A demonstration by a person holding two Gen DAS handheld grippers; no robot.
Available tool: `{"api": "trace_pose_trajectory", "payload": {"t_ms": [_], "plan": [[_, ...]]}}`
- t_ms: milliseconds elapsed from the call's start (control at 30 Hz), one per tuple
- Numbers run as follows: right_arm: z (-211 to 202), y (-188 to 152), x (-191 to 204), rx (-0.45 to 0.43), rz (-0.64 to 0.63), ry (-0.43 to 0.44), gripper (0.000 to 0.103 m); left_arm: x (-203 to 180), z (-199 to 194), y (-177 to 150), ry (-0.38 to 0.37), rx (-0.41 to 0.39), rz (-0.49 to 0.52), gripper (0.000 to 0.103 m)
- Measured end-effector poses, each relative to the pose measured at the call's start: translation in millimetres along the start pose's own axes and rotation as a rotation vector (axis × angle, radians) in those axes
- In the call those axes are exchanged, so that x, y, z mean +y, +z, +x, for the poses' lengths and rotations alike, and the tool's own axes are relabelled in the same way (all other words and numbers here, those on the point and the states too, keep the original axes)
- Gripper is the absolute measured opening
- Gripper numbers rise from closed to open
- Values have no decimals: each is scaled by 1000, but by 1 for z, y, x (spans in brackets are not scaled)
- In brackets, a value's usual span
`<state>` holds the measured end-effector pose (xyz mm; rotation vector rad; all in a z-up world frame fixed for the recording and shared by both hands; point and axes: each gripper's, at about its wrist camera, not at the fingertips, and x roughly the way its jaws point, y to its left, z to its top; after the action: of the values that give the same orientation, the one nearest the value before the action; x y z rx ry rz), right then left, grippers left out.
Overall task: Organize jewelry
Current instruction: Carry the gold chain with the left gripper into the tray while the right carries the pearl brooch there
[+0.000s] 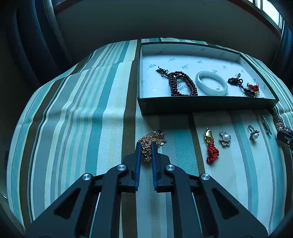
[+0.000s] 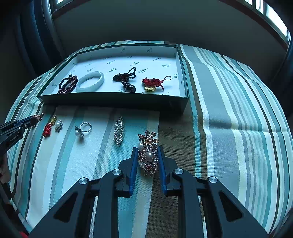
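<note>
A dark green box (image 1: 201, 105) (image 2: 113, 102) with a white printed lining sits on the striped cloth. It holds dark red beads (image 1: 181, 84), a white bangle (image 1: 211, 83), a black knotted pendant (image 2: 126, 80) and a red-corded gold charm (image 2: 153, 84). My left gripper (image 1: 146, 146) is shut on a tangled gold chain (image 1: 152, 141) lying on the cloth. My right gripper (image 2: 147, 149) is shut on a jewelled pearl brooch (image 2: 148, 153). On the cloth between them lie a gold charm with red cord (image 1: 209, 142), a pearl flower (image 1: 225, 138), a pearl ring (image 2: 82, 129) and a crystal bar brooch (image 2: 119, 130).
The striped cloth (image 1: 82, 119) covers a table whose edge falls away on the left and on the near side. A dark curtain (image 1: 36, 36) and a window (image 2: 271, 12) stand behind. The other gripper's tip shows at each view's edge (image 1: 284, 137) (image 2: 18, 126).
</note>
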<state>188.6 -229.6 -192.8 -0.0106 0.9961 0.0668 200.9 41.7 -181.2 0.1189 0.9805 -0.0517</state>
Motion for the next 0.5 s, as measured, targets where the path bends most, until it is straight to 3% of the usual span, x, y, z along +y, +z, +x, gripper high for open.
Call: {"api": "trace_pose_trajectory", "payload": {"t_ms": [500], "plan": [[-15,8,0,-39,-1,-14,22,1,-18,3,5,-39,-9,10]]}}
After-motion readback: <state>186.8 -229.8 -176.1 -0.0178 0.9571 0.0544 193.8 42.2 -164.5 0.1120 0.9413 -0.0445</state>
